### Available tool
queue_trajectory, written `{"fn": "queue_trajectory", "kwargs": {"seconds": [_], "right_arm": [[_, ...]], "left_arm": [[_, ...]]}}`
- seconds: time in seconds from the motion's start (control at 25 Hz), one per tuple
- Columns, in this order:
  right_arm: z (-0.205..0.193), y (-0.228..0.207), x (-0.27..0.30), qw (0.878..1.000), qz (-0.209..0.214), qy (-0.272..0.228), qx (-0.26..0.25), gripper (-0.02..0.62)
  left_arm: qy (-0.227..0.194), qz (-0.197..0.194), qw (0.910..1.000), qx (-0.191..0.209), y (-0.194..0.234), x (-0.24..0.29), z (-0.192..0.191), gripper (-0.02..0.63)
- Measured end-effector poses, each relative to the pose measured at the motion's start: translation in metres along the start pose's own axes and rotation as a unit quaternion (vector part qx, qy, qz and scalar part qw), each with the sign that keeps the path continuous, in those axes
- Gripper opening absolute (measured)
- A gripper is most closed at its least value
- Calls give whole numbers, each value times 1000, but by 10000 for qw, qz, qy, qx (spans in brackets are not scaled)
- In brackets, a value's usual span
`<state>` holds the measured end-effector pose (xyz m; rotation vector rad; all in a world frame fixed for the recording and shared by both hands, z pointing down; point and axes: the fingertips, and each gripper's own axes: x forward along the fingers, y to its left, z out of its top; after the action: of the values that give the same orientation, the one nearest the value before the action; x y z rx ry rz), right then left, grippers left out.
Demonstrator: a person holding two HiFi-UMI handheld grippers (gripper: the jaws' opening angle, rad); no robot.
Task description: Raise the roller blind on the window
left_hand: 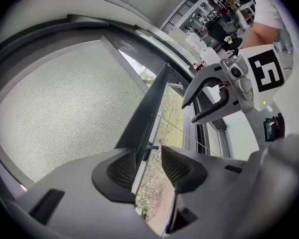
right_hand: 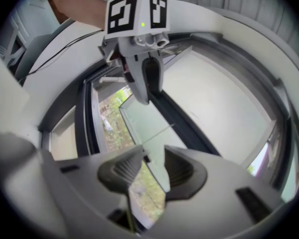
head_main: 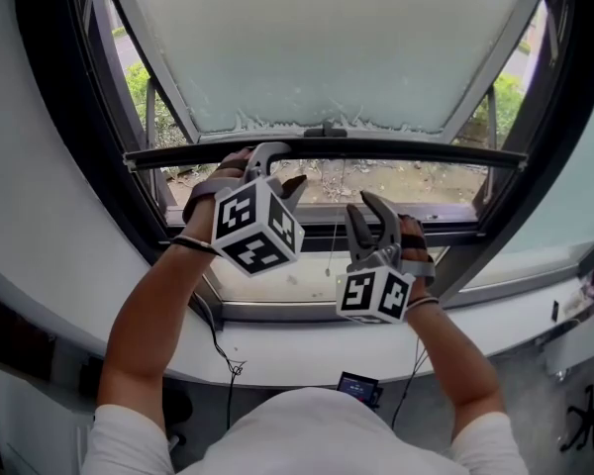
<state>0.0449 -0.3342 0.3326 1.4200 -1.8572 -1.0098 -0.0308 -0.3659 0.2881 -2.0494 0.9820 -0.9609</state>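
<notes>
The blind [head_main: 327, 47] is covering most of the window, and the left gripper [head_main: 277, 166] is straddling its bar [head_main: 426, 151] with jaws apart, seemingly to lift it, while the right gripper [head_main: 364, 206] is waiting just below the bar, open and empty.

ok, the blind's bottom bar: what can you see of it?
The bottom bar is a slim, dark, straight rail that looks like metal or plastic. It closes the lower edge of the whitish blind fabric and runs across the window's width. A small tab sits at its middle and a thin cord hangs below it. Ground outside shows under the bar, so the blind is partly raised. The left gripper straddles the bar left of centre with its jaws open. Whether they touch it isn't clear.
</notes>
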Motion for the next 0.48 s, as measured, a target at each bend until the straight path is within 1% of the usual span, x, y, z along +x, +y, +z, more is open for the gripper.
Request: {"fn": "queue_trajectory", "kwargs": {"seconds": [0.16, 0.32, 0.48], "right_arm": [[-16, 18, -2, 9996, 193, 152, 132, 132], [-23, 30, -4, 9987, 369, 225, 275, 133], [-26, 40, -6, 9978, 496, 257, 348, 133]], "left_arm": [[-14, 9, 10000, 26, 4, -1, 3, 170], [-45, 14, 10000, 0, 9, -2, 6, 170], [-198, 22, 9997, -126, 15, -5, 11, 170]]}}
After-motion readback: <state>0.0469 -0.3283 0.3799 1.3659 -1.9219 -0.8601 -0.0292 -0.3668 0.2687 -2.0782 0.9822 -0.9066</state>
